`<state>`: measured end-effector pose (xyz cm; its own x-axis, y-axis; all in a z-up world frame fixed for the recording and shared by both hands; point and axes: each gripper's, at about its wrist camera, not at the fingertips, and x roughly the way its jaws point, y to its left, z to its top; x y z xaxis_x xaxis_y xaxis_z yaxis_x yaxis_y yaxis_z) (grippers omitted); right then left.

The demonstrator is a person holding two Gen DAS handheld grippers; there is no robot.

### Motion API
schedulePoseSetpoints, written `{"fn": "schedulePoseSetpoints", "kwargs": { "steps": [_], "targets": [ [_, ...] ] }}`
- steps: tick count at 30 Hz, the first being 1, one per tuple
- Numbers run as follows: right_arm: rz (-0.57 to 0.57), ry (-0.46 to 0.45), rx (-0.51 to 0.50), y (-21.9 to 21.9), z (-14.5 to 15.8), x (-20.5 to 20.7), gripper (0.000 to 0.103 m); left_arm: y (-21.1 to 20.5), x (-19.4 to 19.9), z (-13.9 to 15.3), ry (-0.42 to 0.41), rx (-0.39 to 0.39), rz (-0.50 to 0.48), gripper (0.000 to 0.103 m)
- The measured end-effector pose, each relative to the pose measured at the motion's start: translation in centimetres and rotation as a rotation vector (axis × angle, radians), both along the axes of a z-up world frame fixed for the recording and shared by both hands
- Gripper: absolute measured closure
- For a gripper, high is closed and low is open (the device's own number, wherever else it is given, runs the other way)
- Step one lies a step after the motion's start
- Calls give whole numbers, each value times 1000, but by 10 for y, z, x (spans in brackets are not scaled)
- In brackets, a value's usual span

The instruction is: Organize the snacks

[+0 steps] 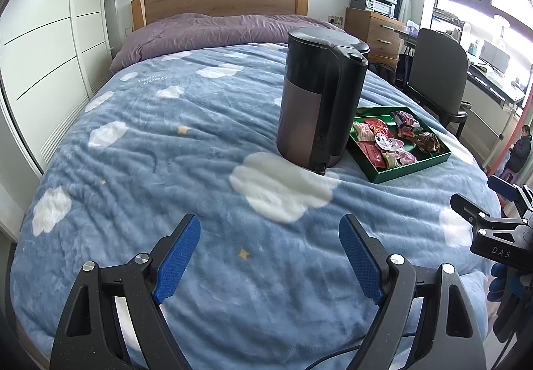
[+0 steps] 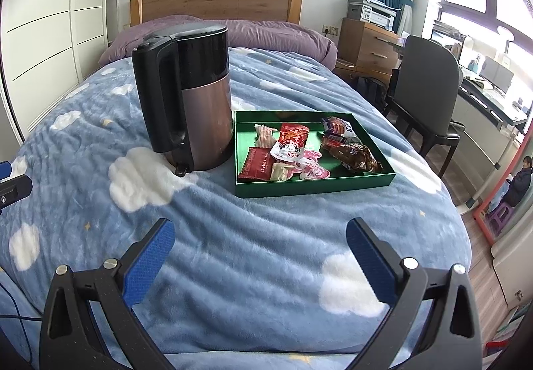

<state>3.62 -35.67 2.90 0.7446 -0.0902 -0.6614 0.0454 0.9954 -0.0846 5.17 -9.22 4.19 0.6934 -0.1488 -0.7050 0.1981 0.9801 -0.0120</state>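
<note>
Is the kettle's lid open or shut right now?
Shut. The kettle stands upright on the blanket beside the green tray, and its black lid sits flat on the rim in both wrist views.

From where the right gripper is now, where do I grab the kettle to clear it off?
Take the kettle by its black handle, the tall vertical loop on the side facing the grippers, away from the green tray. Come in level from the front with the right gripper, open, jaws either side of the grip. The body looks too wide.
</note>
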Motion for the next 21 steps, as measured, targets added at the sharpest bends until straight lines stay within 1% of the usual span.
{"fn": "schedulePoseSetpoints", "kwargs": {
  "steps": [21],
  "targets": [
    [-13, 2, 1, -8, -2, -3, 0, 0, 0, 3, -4, -1, -2, 22]
  ]
}}
